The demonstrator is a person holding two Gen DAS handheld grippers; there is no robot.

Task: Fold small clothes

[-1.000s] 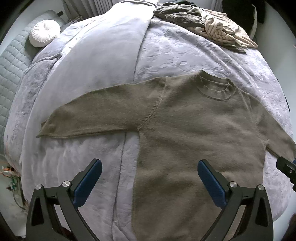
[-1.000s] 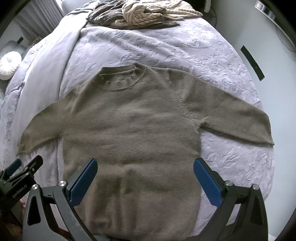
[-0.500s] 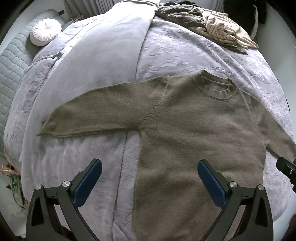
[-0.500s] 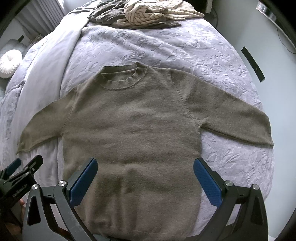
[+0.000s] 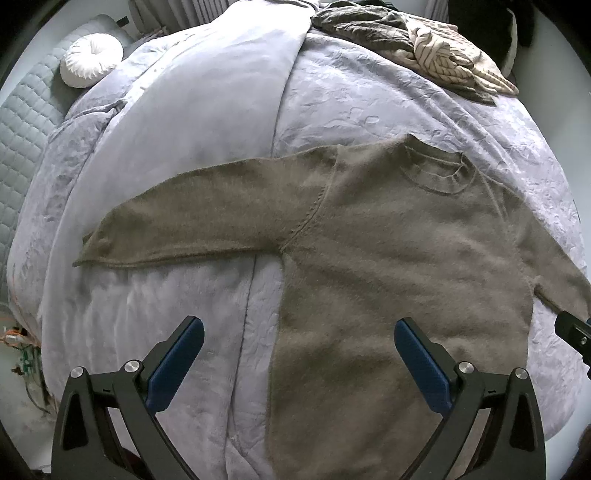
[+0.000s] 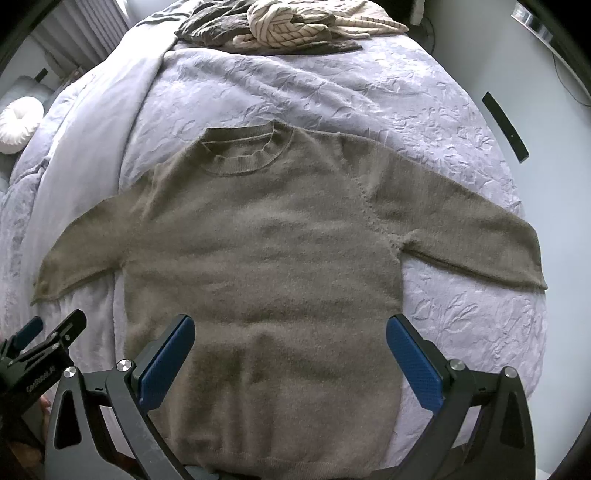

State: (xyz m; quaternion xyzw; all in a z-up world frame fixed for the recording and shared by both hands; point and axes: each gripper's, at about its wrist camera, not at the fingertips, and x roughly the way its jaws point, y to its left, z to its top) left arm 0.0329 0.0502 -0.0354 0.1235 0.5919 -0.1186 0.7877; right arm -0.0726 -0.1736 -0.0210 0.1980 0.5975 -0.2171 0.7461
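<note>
An olive-brown knit sweater [image 5: 399,258] lies flat and face up on the lavender bedspread [image 5: 207,122], both sleeves spread out sideways, collar far from me. It also shows in the right wrist view [image 6: 266,251]. My left gripper [image 5: 299,354] is open and empty above the sweater's lower left side. My right gripper [image 6: 290,350] is open and empty above the sweater's lower middle, near the hem. The left gripper's tip shows at the left edge of the right wrist view [image 6: 48,343].
A heap of crumpled clothes [image 5: 417,48] lies at the far end of the bed, also in the right wrist view [image 6: 288,26]. A round white cushion [image 5: 90,59] sits at the far left. The bed's edge drops off at the right [image 6: 532,332].
Both views have shifted slightly back; the sweater sits a little farther up in the frames. The sweater itself has not moved and both grippers stay open.
</note>
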